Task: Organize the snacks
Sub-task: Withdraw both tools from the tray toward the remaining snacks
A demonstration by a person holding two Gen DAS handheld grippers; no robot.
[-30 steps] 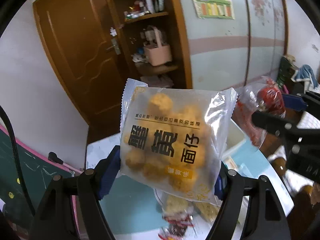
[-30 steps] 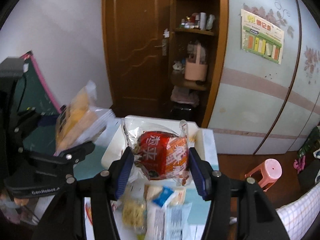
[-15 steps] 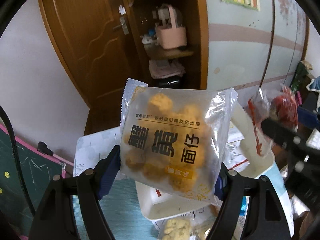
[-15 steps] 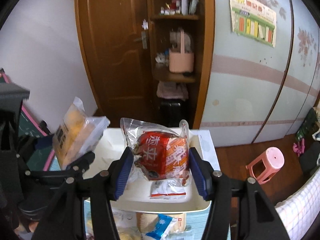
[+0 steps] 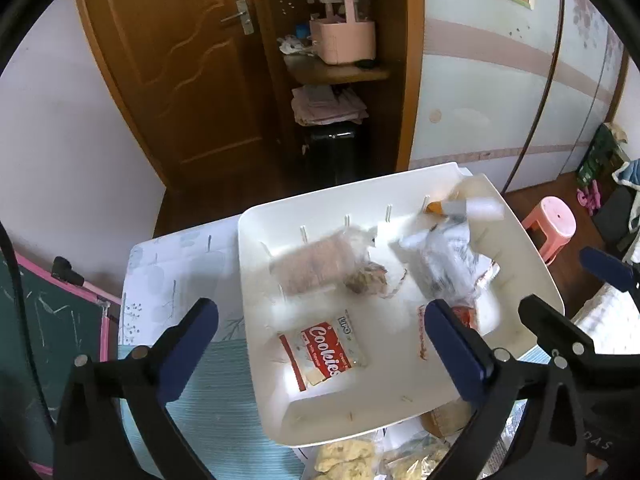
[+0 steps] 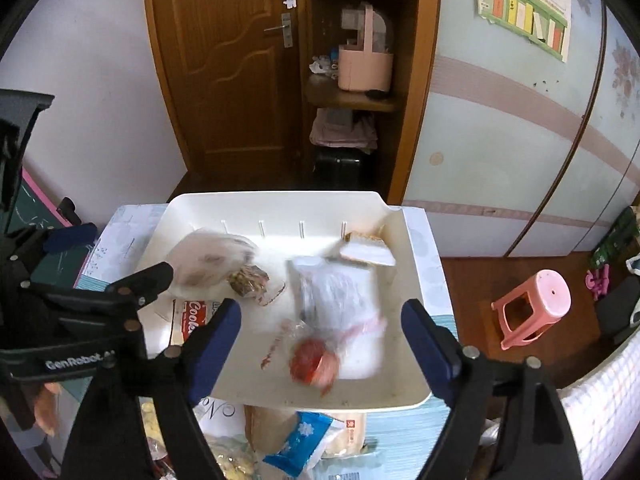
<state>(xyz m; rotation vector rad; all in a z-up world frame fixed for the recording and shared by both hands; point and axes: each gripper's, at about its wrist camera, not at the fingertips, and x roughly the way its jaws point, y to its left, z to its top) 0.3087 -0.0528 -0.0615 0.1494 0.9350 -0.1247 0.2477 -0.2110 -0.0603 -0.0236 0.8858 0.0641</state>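
both jaws are opening, empty: left gripper [image 5: 320, 344] and right gripper [image 6: 320, 340] hang over the tray [image 5: 400, 184], dropped packs [image 6: 336, 300] blurred inside. next, probably fetch snacks [image 6: 296, 440] below it.

home room: wooden door [image 6: 224, 60], wardrobe [image 6: 500, 128], cluttered shelf nook [image 6: 352, 96], pink plastic stool [image 6: 532, 308].

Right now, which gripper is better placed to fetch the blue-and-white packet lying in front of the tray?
Right. The blue-and-white packet lies just below the right gripper, between its empty, opening fingers; the left gripper hangs over the tray.
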